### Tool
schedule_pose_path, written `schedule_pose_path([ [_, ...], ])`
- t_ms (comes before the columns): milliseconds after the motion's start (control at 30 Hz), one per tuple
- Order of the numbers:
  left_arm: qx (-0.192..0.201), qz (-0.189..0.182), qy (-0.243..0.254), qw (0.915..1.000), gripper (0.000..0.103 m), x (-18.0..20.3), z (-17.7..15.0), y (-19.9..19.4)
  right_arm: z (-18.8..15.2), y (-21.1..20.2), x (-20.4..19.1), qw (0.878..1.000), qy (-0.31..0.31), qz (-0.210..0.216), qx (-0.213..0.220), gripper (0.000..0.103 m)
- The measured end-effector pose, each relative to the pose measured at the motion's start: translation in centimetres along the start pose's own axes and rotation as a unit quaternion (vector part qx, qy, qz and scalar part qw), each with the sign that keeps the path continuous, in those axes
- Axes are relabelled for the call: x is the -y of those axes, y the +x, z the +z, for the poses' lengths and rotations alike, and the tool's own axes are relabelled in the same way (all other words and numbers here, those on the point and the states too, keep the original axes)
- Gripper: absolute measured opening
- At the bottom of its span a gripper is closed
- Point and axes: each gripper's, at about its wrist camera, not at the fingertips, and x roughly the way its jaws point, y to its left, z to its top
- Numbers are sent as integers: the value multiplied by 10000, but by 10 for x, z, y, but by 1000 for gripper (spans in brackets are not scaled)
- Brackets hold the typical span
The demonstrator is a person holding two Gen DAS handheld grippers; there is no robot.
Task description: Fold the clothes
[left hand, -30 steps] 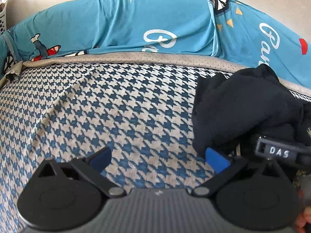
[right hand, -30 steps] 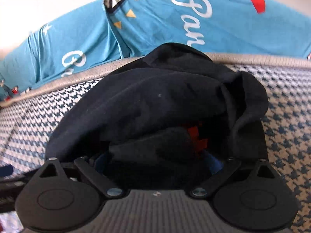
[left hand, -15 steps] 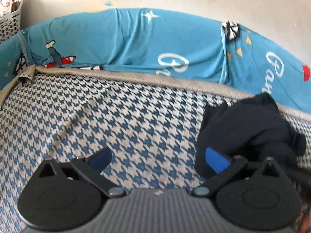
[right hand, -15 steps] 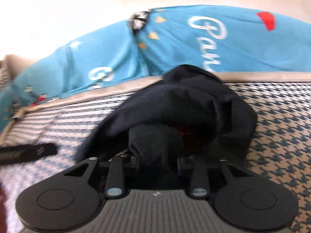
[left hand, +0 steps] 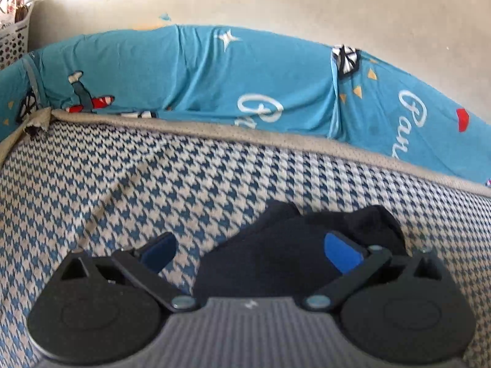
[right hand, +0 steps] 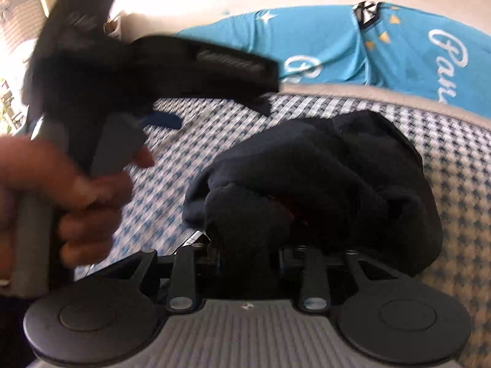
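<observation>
Crumpled dark navy fabric garment [right hand: 322, 178] lies on the blue-and-white houndstooth bed cover [left hand: 153, 184]. Right tongs [right hand: 250, 257] pinch a bunched fold at its near edge (jaws opening slightly, cloth still between them). Left tongs [left hand: 248, 248] gape wide over the garment's left part, gripping nothing; blue pad [left hand: 340, 253] beside the cloth.

One dark garment [left hand: 285, 245]; two grippers [left hand: 248, 251] [right hand: 250, 263]

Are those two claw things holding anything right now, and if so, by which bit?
The right gripper pinches a bunched fold of the dark garment at its near edge, though its fingers are easing apart. The left gripper is open, holding nothing.
</observation>
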Motion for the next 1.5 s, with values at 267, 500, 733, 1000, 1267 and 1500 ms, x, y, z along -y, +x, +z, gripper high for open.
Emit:
schedule_pose_path([
  [267, -319, -74, 90, 9994, 103, -8, -29, 1, -15, -25, -1, 9986, 466, -72, 250, 51],
  [500, -546, -56, -14, 9985, 103, -18, -50, 12, -39, -47, -2, 9932, 934, -454, 530, 62],
  [733, -650, 125, -79, 9978, 103, -27, -81, 19, -60, -60, 1, 9800, 1436, -1081, 853, 65],
  [1000, -505, 450, 489, 9965, 103, -13, -103, 11, -71, -62, 18, 9556, 1962, -1972, 974, 73],
  [1267, -446, 416, 397, 9974, 103, -17, -110, 4, -83, -43, 44, 9423, 2605, -2027, 555, 73],
  [1500, -480, 293, 364, 9978, 103, -16, -117, -10, -81, -33, 43, 9521, 2386, -1752, 761, 24],
])
